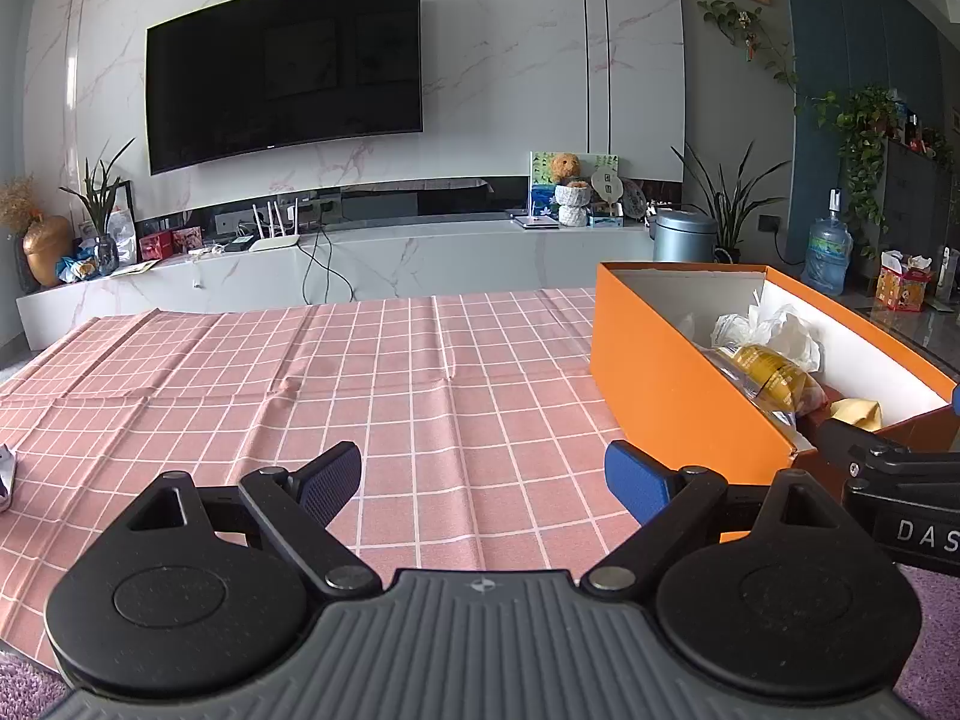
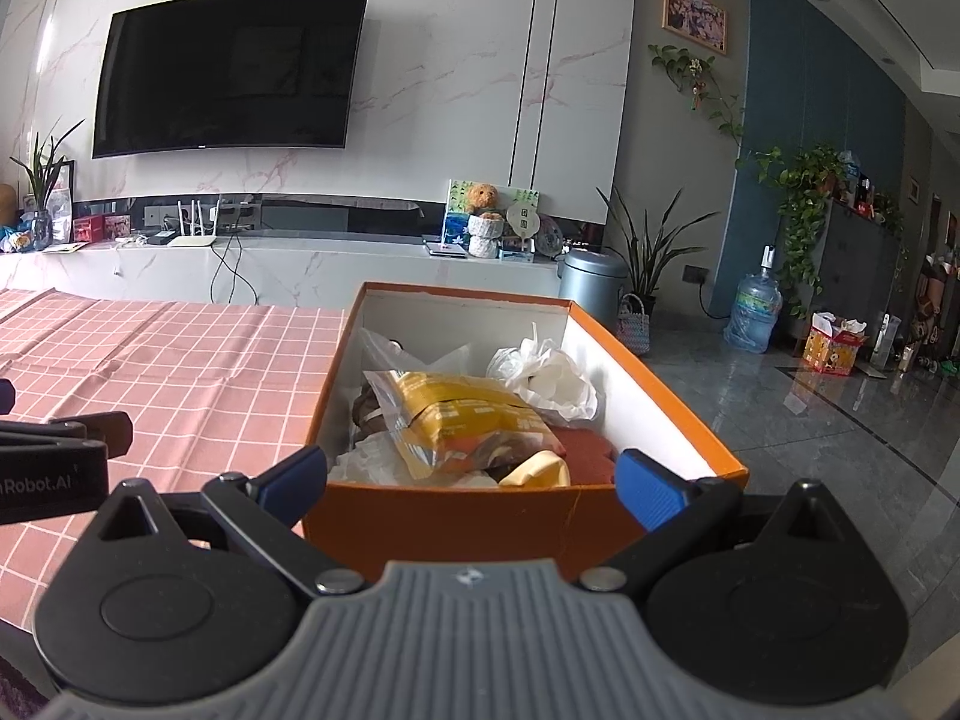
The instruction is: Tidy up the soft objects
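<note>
An orange box (image 2: 456, 519) with white inner walls stands on the pink checked tablecloth (image 1: 372, 384), also seen as the orange box (image 1: 672, 384) at the right of the left wrist view. Inside lie a clear bag with a yellow pack (image 2: 468, 420), crumpled white plastic bags (image 2: 546, 378), a rust-red cloth (image 2: 588, 456) and a pale yellow item (image 2: 537, 471). My right gripper (image 2: 474, 480) is open just before the box's near wall, fingers on either side. My left gripper (image 1: 483, 480) is open over bare cloth, left of the box, holding nothing.
The table's right edge drops to a glossy tiled floor (image 2: 810, 450). Behind the table runs a marble TV bench (image 1: 360, 264) with a television (image 1: 282, 66) above. A grey bin (image 2: 591, 282), plants and a water bottle (image 2: 753, 312) stand beyond. A small metallic object (image 1: 6, 474) lies at the cloth's left edge.
</note>
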`<state>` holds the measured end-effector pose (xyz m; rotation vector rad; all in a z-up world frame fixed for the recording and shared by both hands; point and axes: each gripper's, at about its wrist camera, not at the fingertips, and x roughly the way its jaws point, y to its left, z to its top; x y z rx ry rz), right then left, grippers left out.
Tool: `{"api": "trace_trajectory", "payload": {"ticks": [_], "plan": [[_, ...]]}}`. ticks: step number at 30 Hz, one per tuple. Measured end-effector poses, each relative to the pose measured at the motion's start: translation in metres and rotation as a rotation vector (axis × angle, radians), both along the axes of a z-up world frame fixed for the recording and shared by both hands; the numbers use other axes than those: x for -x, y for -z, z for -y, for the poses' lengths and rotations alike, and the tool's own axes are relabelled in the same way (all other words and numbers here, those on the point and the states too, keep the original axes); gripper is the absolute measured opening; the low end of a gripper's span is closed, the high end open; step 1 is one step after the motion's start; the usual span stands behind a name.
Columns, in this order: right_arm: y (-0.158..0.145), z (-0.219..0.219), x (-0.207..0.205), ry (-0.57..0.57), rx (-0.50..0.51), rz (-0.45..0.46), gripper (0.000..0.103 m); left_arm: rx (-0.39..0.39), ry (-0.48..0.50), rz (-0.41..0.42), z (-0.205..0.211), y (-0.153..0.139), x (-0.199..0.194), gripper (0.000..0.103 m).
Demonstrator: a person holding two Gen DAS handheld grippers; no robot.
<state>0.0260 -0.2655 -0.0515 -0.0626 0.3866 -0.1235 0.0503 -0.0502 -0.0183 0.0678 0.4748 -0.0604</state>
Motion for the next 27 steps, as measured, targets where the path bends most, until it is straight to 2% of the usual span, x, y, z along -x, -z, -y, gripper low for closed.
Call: {"api": "trace_trajectory", "payload": {"ticks": [27], "plan": [[-0.0014,0.0001,0.0014,0.002,-0.001,0.006,0.100,0.005,-0.009,-0.005,0.0003,0.0001,0.0008,0.103]]}}
